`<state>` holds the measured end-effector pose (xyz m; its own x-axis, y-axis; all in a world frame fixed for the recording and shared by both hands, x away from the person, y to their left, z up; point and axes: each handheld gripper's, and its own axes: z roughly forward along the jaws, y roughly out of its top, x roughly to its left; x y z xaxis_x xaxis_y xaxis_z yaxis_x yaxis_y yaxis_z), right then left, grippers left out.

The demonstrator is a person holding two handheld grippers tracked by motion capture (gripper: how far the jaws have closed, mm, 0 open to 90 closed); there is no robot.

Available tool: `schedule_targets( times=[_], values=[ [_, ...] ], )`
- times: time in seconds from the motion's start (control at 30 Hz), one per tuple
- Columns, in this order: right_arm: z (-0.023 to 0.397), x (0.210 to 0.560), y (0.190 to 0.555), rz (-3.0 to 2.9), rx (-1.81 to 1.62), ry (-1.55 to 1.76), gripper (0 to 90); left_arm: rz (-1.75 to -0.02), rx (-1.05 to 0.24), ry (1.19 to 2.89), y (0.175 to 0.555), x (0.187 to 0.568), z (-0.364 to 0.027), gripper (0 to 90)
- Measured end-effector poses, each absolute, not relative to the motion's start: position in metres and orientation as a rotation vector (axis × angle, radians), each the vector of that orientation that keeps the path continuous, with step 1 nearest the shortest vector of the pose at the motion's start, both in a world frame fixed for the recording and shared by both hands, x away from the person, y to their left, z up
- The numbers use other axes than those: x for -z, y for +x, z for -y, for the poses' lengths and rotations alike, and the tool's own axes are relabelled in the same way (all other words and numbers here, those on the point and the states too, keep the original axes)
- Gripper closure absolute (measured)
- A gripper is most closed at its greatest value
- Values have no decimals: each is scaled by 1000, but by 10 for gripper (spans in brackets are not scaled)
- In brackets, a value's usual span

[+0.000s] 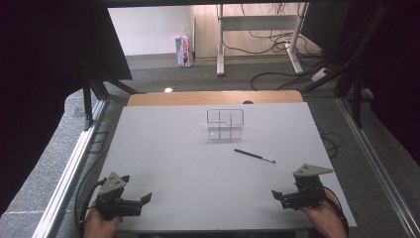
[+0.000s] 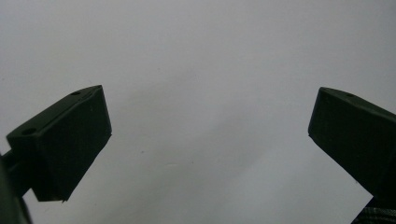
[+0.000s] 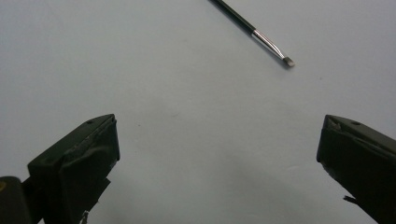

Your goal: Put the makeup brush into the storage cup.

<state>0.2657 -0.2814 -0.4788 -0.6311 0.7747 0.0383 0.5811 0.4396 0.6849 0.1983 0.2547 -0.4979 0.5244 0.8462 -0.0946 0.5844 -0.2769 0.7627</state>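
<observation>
My left claw [image 1: 143, 199] and right claw [image 1: 275, 195] gape wide, holding nothing. The clear organizer [image 1: 225, 123] sits on the desk [image 1: 198, 163], the brush [image 1: 254, 155] lying outside it.

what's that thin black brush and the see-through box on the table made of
Thin black brush: a glossy dark handle, likely painted wood or plastic, and a shiny silver collar that looks like metal, ending in a small pale tip. Clear compartmented box: transparent, glossy walls with bright edges, probably acrylic or similar plastic.

Print on the far carton [image 1: 183, 50] perhaps lettering, too small, no legible text elsewhere
</observation>
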Motion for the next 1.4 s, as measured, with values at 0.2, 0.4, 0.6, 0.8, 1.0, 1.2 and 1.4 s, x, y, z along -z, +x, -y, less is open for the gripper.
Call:
schedule_targets(
  times=[0.2,0.4,0.6,0.8,1.0,1.2,1.4],
  values=[
    [281,479,266,-2415,-995,1141,11,-1159,-435,1981,197,498,-256,4],
    [282,482,269,-2443,-987,1138,18,-1154,-439,1970,197,497,-257,8],
    [283,481,269,-2428,-1004,1159,14,-1152,-440,1958,197,497,-258,14],
    [281,481,269,-2445,-992,1153,11,-1157,-435,1948,197,497,-260,16],
    [280,482,269,-2454,-966,1136,6,-1157,-431,1964,197,498,-258,14],
    [279,481,270,-2453,-954,1127,5,-1176,-394,1962,198,498,-258,8],
    [278,479,272,-2452,-948,1120,9,-1174,-383,1976,198,499,-257,2]
  ],
)
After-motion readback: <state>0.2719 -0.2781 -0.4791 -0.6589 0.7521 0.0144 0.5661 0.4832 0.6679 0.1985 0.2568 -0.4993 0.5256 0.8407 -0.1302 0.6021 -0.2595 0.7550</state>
